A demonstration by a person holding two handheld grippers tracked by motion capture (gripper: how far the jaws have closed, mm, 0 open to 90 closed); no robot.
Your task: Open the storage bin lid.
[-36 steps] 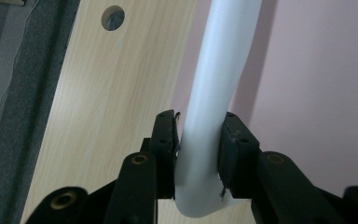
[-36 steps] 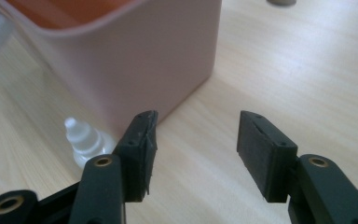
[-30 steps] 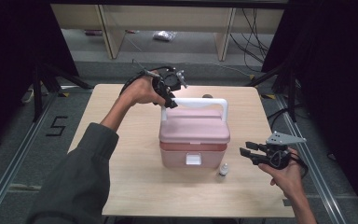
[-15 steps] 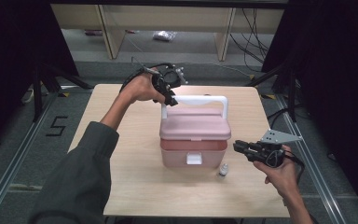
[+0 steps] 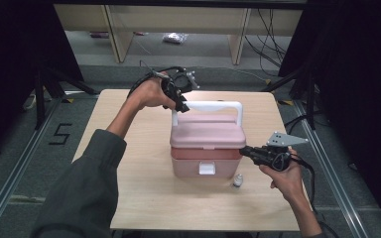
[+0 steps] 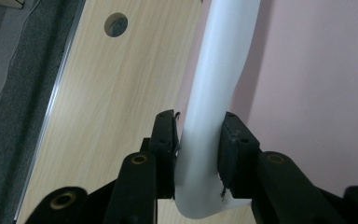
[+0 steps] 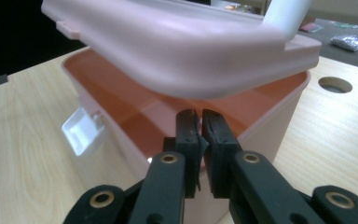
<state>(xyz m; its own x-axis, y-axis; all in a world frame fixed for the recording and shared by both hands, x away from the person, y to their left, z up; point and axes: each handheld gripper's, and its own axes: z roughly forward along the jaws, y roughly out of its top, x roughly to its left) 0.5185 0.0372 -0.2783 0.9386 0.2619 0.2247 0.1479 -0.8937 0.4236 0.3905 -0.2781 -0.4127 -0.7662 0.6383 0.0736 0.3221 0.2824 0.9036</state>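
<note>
A pink box [image 5: 206, 148] sits near the middle of the counter [image 5: 129, 163], its clear front latch [image 5: 207, 168] facing the person. The left claw [image 5: 182, 105] is clamped on the far left corner of the white handle [image 5: 208, 105], the pads pressing the bar from both sides, as the left gripper view shows [image 6: 214, 93]. That grip appears to be how the lid [image 5: 206, 134] is raised: in the right gripper view the lid [image 7: 177, 46] stands tilted above the box's rim with a gap under it, the orange inside [image 7: 135, 107] showing. The right claw [image 5: 243, 150] is at the box's right side, level with that gap; its jaws have just been closing and now stand almost together with nothing between them, its tips [image 7: 199, 122] just before the box's rim. A small bottle [image 5: 237, 181] stands on the counter just near and right of the box, between it and the right hand [image 5: 285, 173], probably waiting to go inside once the lid is fully up.
</note>
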